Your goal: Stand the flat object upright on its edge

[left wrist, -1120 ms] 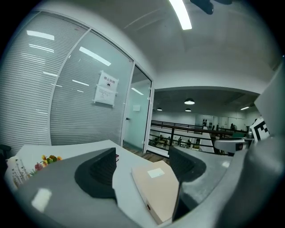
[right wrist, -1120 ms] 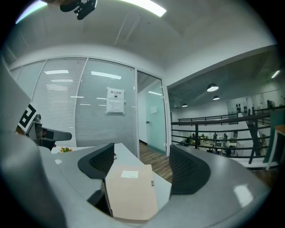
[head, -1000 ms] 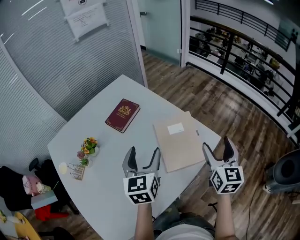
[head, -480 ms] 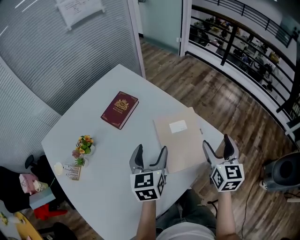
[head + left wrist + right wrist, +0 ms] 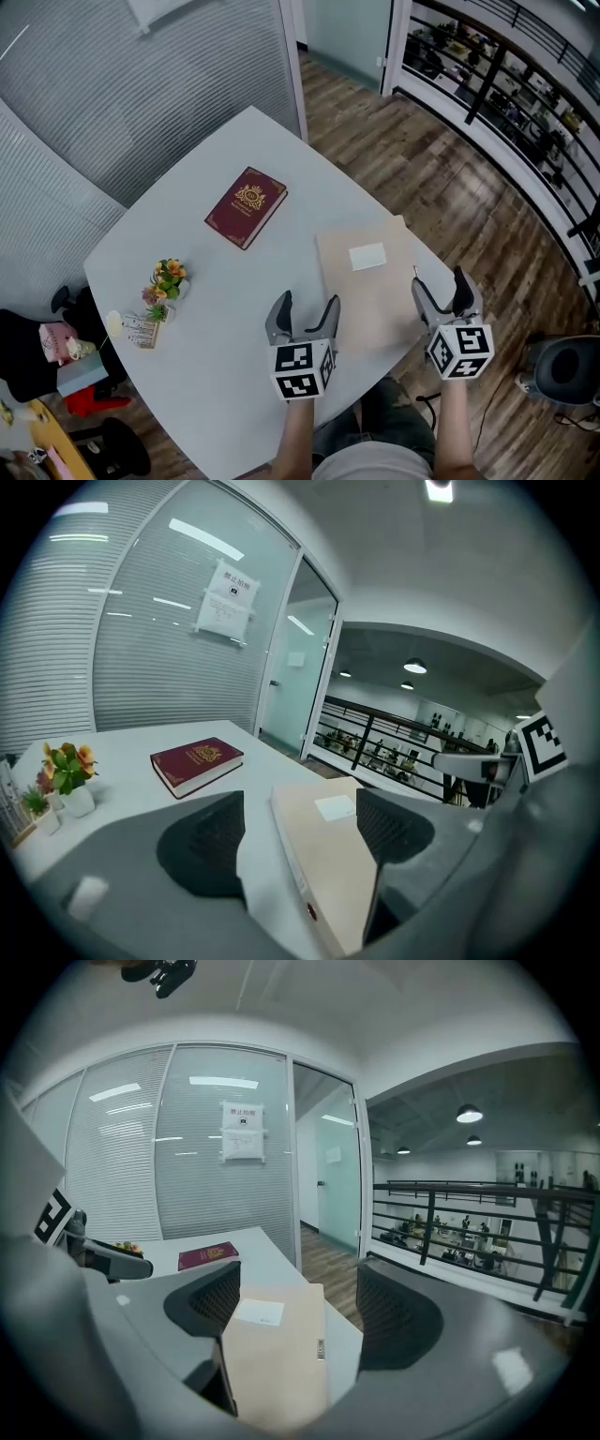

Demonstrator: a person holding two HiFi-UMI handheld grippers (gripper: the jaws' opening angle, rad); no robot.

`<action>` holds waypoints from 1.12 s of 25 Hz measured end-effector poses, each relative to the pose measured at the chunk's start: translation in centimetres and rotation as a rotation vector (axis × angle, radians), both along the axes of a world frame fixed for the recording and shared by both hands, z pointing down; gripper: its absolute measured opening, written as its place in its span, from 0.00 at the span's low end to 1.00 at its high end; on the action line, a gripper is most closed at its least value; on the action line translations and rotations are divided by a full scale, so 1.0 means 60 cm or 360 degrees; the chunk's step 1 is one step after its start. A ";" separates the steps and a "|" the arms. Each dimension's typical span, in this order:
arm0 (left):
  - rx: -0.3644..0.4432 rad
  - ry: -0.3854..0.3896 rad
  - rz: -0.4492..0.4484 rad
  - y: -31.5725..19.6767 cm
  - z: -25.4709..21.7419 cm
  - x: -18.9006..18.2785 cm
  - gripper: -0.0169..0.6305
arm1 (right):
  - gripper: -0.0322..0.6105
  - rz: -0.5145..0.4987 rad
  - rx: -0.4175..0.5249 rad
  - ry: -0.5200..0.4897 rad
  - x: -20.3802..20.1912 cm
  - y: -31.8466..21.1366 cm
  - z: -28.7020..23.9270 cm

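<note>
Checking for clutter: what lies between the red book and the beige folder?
Only bare table between the red book and the beige folder, seen in the head view.

Open tabletop (image 5: pixel 281 267) between folder (image 5: pixel 370 286) and book (image 5: pixel 246 207)

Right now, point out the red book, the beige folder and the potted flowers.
red book (image 5: pixel 246 207): head view, middle of cover.
beige folder (image 5: pixel 370 300): head view, bare cover below white label.
potted flowers (image 5: pixel 170 273): head view, the blossoms.
</note>
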State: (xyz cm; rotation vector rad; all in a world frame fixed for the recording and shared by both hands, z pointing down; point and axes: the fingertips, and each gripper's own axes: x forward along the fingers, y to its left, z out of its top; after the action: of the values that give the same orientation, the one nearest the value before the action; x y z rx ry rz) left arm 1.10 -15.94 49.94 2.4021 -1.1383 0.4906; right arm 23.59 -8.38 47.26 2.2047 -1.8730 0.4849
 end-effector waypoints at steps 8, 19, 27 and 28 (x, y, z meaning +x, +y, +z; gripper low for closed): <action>-0.0138 -0.0066 -0.0044 -0.021 0.062 0.035 0.59 | 0.68 -0.0120 -0.0119 -0.0098 0.029 -0.066 0.069; -0.0366 -0.0164 -0.0026 -0.012 0.148 0.068 0.60 | 0.68 -0.0235 -0.0313 -0.0216 0.040 -0.107 0.167; -0.0483 -0.0154 -0.0013 -0.011 0.192 0.086 0.61 | 0.69 -0.0289 -0.0443 -0.0282 0.038 -0.114 0.228; -0.0503 -0.0149 -0.0014 -0.010 0.197 0.088 0.61 | 0.70 -0.0306 -0.0458 -0.0296 0.035 -0.115 0.235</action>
State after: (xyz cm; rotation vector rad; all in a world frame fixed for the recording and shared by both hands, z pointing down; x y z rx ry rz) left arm 6.36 -16.53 61.75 2.1196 -1.0224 0.7284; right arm 25.70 -15.30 61.38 1.8298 -1.9376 0.8863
